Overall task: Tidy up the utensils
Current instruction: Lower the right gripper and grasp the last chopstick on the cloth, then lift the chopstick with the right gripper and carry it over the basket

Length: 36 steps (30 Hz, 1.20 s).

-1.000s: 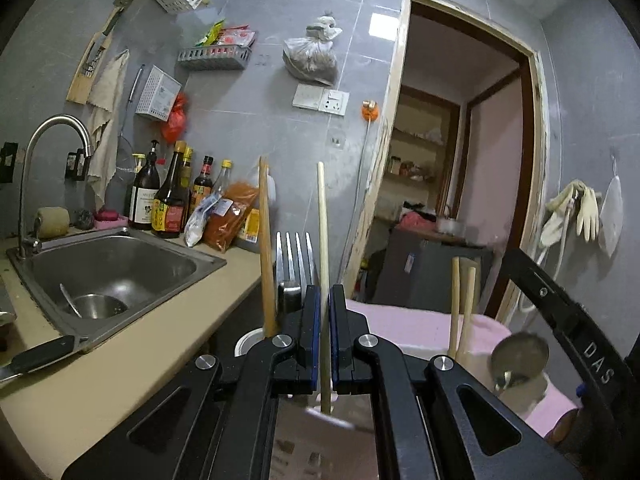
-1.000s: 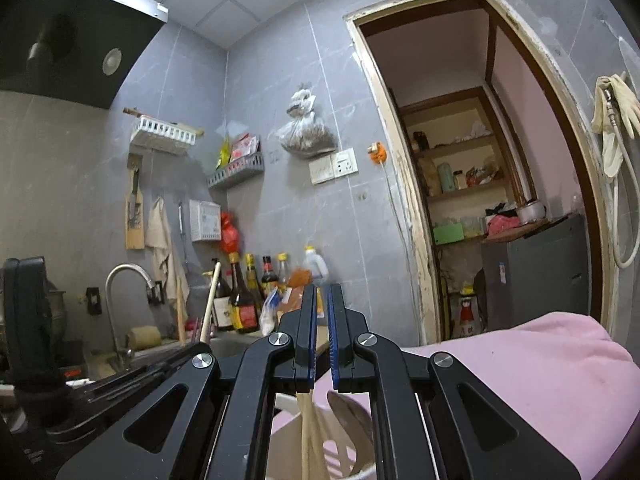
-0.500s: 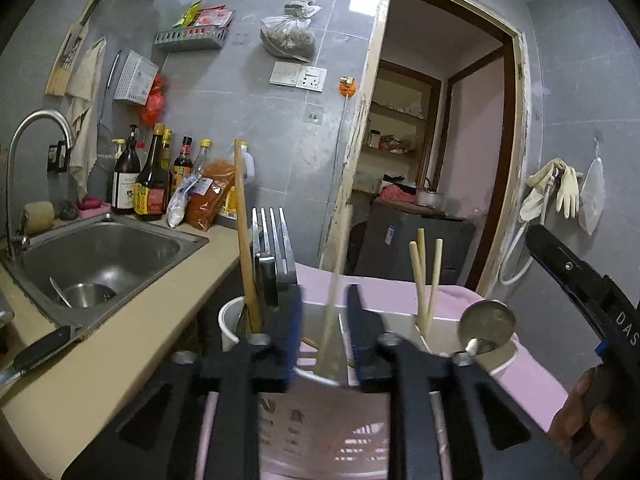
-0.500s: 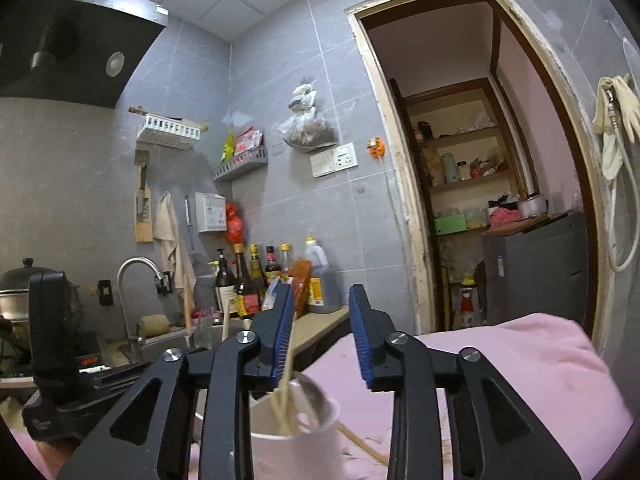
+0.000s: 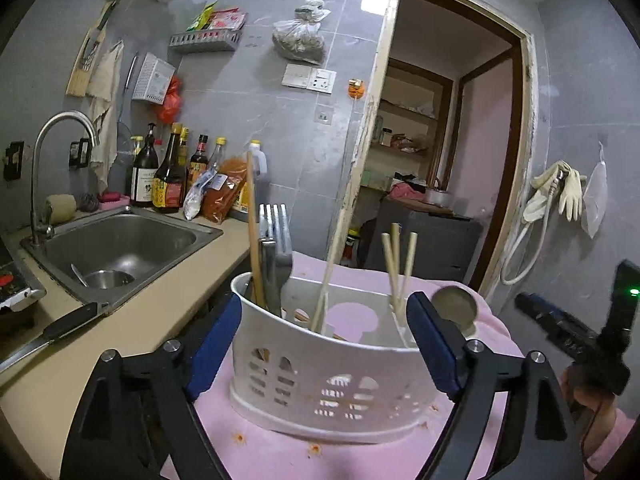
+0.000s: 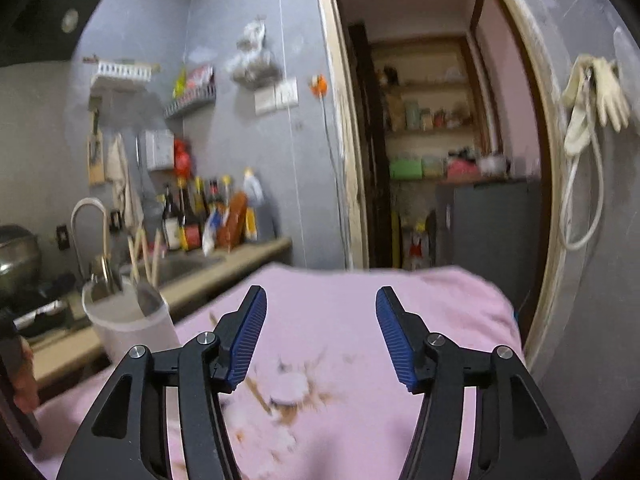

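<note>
While both sets of jaws are opening and empty, left gripper (image 5: pixel 324 344) straddles the white utensil caddy (image 5: pixel 328 376) at lower centre, untouched; right gripper (image 6: pixel 320 336) faces pink cloth (image 6: pixel 328 292).

Dim, flat indoor light is seen. A glare patch is reflected on the wall tile (image 5: pixel 374 0), top centre of the left wrist view, which is sharp. The right wrist view is motion-blurred throughout. Strong fisheye bending and black vignetted corners are present.
</note>
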Each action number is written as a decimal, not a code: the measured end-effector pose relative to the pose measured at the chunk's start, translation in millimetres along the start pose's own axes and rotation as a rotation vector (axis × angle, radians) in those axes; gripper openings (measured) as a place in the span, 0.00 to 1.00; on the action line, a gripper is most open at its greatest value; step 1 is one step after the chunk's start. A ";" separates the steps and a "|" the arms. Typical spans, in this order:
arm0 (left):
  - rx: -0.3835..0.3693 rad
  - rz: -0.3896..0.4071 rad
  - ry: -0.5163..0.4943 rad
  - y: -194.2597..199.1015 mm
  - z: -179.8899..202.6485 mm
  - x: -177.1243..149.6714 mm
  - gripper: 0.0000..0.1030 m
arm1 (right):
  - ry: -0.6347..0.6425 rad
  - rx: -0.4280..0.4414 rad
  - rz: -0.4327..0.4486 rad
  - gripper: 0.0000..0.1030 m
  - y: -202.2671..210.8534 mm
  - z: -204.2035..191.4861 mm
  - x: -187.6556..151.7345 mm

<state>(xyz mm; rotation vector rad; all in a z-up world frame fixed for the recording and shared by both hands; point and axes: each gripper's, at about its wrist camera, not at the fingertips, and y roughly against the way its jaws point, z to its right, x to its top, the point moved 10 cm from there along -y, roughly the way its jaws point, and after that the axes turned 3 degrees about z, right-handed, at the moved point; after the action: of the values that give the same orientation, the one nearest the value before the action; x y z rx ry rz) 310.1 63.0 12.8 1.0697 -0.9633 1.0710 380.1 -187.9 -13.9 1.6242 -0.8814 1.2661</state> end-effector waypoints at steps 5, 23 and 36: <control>-0.054 -0.018 -0.018 7.4 21.8 -8.9 0.83 | 0.050 0.077 -0.164 0.46 -19.2 -11.6 -31.0; -0.110 -0.081 -0.022 9.2 43.3 -27.5 0.84 | 0.121 0.243 -0.656 0.05 -79.9 -50.2 -124.1; -0.156 -0.094 -0.017 8.0 51.1 -26.8 0.84 | -0.004 0.167 -0.742 0.05 73.1 1.3 -143.1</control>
<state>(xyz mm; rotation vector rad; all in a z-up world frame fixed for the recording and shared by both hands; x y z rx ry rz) 292.1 9.2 -0.5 0.9875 -0.9842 0.8959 281.3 -213.4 -138.0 1.8365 -0.1231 0.8153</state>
